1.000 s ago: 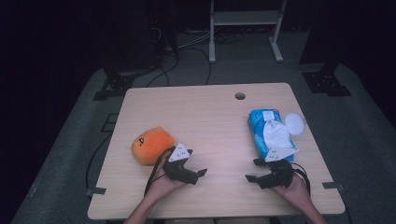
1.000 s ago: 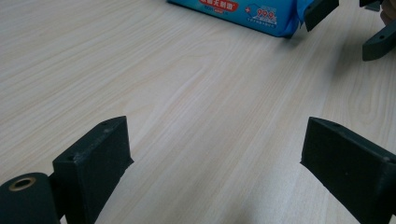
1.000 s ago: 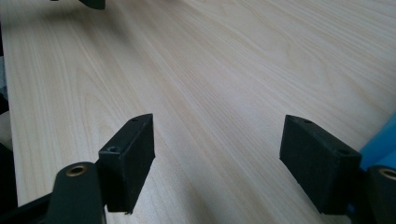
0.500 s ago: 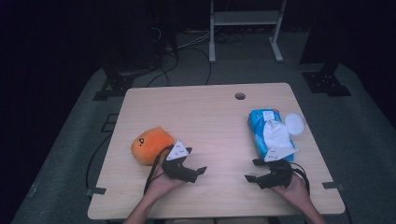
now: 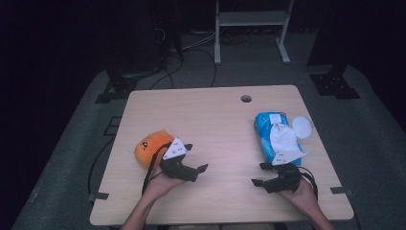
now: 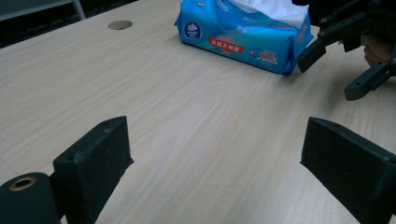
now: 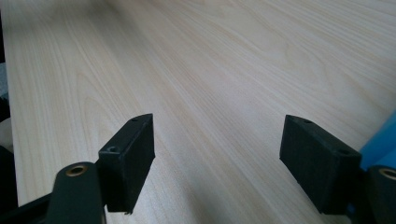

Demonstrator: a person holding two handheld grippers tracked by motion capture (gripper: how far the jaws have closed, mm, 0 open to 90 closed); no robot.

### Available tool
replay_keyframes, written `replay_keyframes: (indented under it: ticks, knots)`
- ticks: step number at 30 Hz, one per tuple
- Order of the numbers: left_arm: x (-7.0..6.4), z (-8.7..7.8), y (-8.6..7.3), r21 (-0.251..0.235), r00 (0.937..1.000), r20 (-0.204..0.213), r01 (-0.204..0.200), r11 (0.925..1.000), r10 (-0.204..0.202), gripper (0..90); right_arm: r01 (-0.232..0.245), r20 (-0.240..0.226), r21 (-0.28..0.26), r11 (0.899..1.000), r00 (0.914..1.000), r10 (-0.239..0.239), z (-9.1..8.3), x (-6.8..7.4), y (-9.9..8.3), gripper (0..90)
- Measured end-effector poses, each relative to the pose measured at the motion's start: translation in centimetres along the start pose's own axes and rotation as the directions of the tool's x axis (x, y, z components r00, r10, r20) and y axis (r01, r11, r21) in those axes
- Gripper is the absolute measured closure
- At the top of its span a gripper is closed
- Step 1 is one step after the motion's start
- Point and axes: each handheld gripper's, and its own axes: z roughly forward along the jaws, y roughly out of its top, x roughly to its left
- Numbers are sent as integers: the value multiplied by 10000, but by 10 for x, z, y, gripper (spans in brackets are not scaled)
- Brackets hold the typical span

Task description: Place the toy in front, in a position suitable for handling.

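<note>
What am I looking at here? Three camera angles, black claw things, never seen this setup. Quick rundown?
No robot here: a person holds a hand-operated two-jaw tool in each hand. The high view looks down on a wooden table from the person's side, with the left tool beside an orange plush toy and the right tool just in front of a blue pack of wet wipes. A white round lid lies against the pack's far right side. The other two pictures come from cameras riding on the tools, each looking along its own two black jaws. The left gripper view faces across the table to the wipes pack and the other tool beyond it; the right gripper view faces bare wood, with a blue edge at its right. Both tools have their jaws spread wide with nothing between them, so nothing is held.
</note>
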Motion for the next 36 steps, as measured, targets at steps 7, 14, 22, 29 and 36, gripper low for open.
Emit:
replay_keyframes:
  ticks: [7,14,22,29,36]
  knots:
    - [8,-10,3,-238,9998,-164,145,9996,-149,75,-39,-15,-10,10000,10000,39,0,0,-1,252]
    - [21,-22,9,-256,9988,-490,-43,9997,30,76,-171,24,45,9998,9999,171,1,-2,-2,252]
    - [40,-42,8,-513,9943,-1070,-33,9987,-22,75,-199,53,13,9998,9998,199,0,-3,-2,252]
    - [66,-62,-2,-629,9815,-1875,264,9977,-378,75,-200,72,26,9998,9998,200,0,-3,-2,252]
    - [88,-78,-13,-831,9707,-2257,656,9944,-829,76,-199,82,26,9998,9998,199,0,-2,-2,252]
